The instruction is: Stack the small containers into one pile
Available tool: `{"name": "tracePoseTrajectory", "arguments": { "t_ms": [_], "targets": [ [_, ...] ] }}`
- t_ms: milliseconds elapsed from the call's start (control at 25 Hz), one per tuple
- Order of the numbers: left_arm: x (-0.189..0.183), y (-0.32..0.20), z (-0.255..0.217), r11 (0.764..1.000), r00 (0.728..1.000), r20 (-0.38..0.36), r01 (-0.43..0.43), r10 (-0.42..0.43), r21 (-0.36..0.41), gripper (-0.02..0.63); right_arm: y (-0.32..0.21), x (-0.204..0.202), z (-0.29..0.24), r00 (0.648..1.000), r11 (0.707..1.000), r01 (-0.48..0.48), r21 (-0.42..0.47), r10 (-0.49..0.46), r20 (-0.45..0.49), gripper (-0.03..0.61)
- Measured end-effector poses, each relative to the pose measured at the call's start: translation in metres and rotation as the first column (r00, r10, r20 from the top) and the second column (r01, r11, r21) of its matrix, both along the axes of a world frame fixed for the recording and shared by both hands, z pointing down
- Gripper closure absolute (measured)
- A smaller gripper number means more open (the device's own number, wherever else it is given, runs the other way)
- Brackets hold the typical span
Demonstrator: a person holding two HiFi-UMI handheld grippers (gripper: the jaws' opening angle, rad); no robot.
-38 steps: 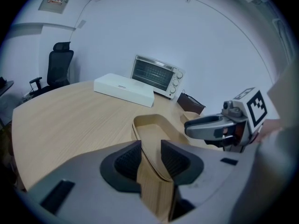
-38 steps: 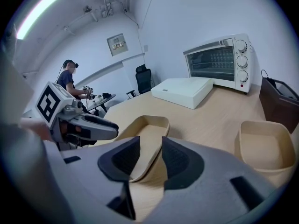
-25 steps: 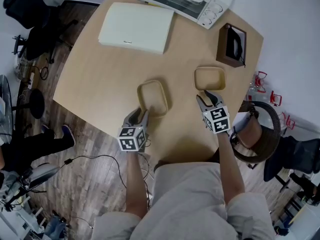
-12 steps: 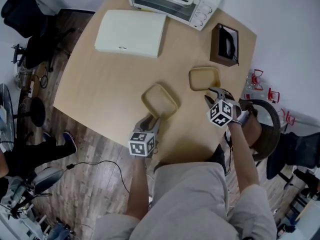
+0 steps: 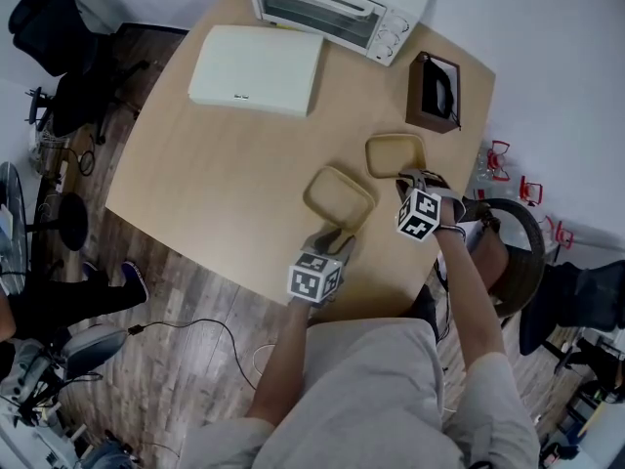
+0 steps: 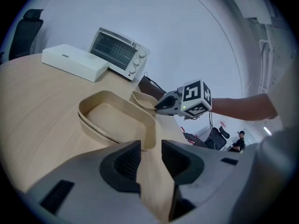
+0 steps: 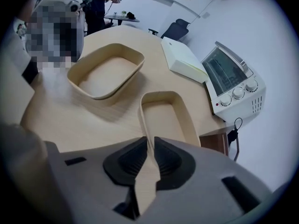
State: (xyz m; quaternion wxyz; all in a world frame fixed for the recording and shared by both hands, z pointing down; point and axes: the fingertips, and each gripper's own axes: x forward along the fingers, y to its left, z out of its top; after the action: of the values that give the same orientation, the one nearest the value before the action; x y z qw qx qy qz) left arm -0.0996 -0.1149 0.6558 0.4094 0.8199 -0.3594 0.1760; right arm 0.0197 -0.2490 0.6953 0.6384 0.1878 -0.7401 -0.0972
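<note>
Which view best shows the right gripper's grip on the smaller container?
The right gripper view: the right gripper has just closed its jaws on the smaller container's near wall. The head view shows it from above, the gripper covering the grip. The left gripper view shows only its rim behind the larger container.

The left gripper (image 5: 339,236), clamped on the near corner of the larger tan round-cornered container (image 5: 339,198), has carried it to the right across the light wooden table (image 5: 225,154) and turned it, so it now sits just beside the smaller tan rectangular container (image 5: 395,154). The right gripper (image 5: 406,178) has rolled over, and its jaws have just closed on that smaller container's near wall.
</note>
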Motion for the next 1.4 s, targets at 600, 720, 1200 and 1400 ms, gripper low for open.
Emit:
{"name": "tracePoseTrajectory", "arguments": {
  "t_ms": [600, 720, 1200, 1400],
  "targets": [
    [-0.036, -0.015, -0.026, 0.994, 0.997, 0.049, 0.062, -0.067, 0.09, 0.485, 0.017, -0.036, -0.047, 0.997, 0.992, -0.062, 0.111, 0.057, 0.049, 0.558],
    [-0.041, -0.02, -0.03, 0.992, 0.996, 0.054, 0.07, -0.076, 0.106, 0.485, 0.023, -0.049, -0.059, 0.996, 0.989, -0.077, 0.128, 0.071, 0.057, 0.558],
    [-0.052, -0.053, -0.058, 0.977, 0.993, 0.071, 0.084, -0.099, 0.194, 0.494, 0.065, -0.102, -0.085, 0.997, 0.986, -0.052, 0.16, 0.043, 0.057, 0.558],
    [-0.059, -0.064, -0.063, 0.972, 0.989, 0.086, 0.101, -0.122, 0.212, 0.505, 0.078, -0.119, -0.09, 0.997, 0.986, -0.038, 0.165, 0.027, 0.07, 0.558]
  ]
}}
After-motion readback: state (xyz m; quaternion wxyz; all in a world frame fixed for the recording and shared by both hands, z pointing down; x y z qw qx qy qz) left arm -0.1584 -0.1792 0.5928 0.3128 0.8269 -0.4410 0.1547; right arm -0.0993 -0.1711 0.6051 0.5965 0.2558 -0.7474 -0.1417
